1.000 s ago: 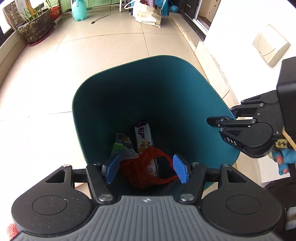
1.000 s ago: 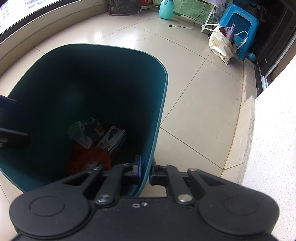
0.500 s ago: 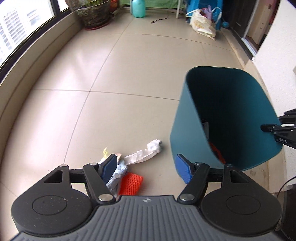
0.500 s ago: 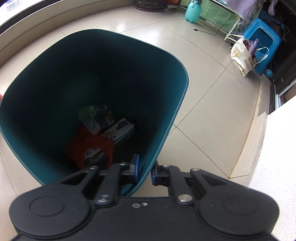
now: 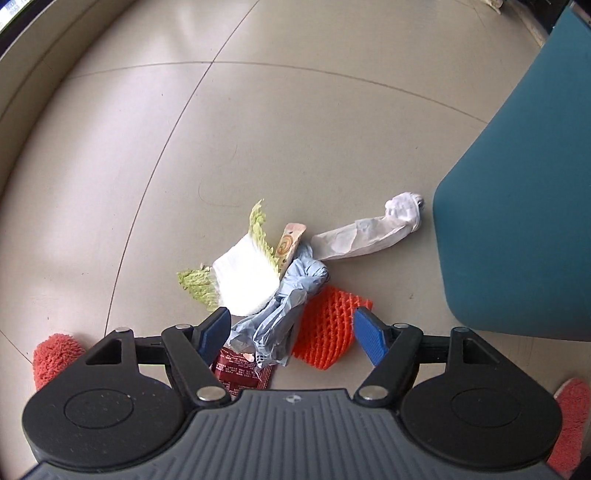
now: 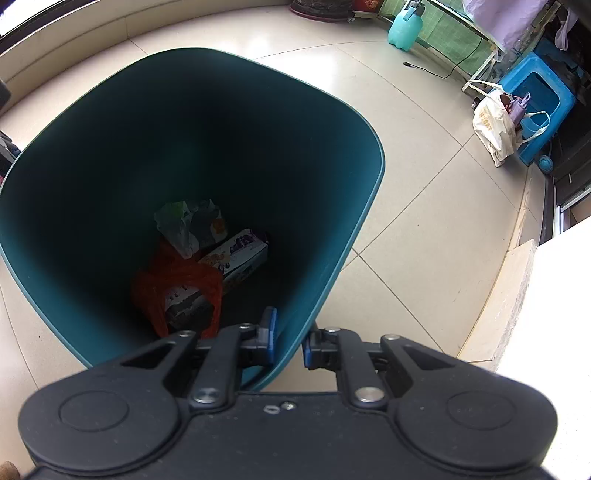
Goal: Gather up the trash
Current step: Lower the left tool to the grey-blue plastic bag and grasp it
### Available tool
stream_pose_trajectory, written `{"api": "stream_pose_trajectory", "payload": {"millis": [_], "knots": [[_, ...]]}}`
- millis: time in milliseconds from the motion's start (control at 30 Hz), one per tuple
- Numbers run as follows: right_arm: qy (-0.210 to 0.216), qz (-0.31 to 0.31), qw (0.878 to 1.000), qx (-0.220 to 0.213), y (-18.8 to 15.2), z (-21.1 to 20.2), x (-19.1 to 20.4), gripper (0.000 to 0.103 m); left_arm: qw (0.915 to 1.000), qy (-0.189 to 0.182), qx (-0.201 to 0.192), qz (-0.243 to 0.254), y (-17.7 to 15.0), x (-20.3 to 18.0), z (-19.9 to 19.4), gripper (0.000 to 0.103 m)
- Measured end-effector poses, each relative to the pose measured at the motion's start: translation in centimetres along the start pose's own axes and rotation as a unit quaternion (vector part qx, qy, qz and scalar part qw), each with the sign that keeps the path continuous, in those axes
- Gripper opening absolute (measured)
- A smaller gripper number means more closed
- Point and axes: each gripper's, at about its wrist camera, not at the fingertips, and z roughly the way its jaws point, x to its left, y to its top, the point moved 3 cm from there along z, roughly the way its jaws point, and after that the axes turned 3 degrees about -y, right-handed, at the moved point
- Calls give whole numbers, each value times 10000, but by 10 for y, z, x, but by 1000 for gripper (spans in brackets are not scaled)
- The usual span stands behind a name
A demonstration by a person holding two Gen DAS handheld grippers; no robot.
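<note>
In the left wrist view, trash lies in a pile on the tile floor: a cabbage leaf (image 5: 243,280), a crumpled blue-grey glove (image 5: 291,295), an orange foam net (image 5: 328,325), a twisted white paper (image 5: 369,236) and a dark red sachet (image 5: 240,373). My left gripper (image 5: 291,334) points down just above the pile. Its jaws are opening, with the glove and net below the gap and untouched by the pads. The teal bin (image 5: 517,221) stands to the right. My right gripper (image 6: 290,341) is shut on the bin's near wall (image 6: 369,147). A red bag (image 6: 173,273), a box (image 6: 236,258) and a wrapper (image 6: 188,221) lie inside.
Red fluffy slippers (image 5: 51,354) show at the lower corners of the left wrist view. A raised sill (image 5: 37,74) curves along the left. Beyond the bin are a teal spray bottle (image 6: 404,24), a cream tote bag (image 6: 495,125), a blue stool (image 6: 539,107) and a white wall (image 6: 554,295).
My left gripper left the bin's mouth, swung left and sank over the trash pile on the floor, its jaws spreading wider. The right gripper kept its hold on the bin wall.
</note>
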Motion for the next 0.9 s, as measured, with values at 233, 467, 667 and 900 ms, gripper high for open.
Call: {"api": "stream_pose_trajectory", "payload": {"millis": [233,467,667,900], "knots": [[-19,-33,10000,31,1,0,2,13,9991,51,414,-18,-2,20,59,73],[-46,-68,9999,73,1,2,3,13,9983,21,582,-88,-4,25,79,69],[-58,-57,9999,104,1,4,3,13,9985,48,537,-9,-7,21,75,36],[-73,-49,9999,70,0,4,2,13,9993,172,318,88,-7,6,43,16]]}}
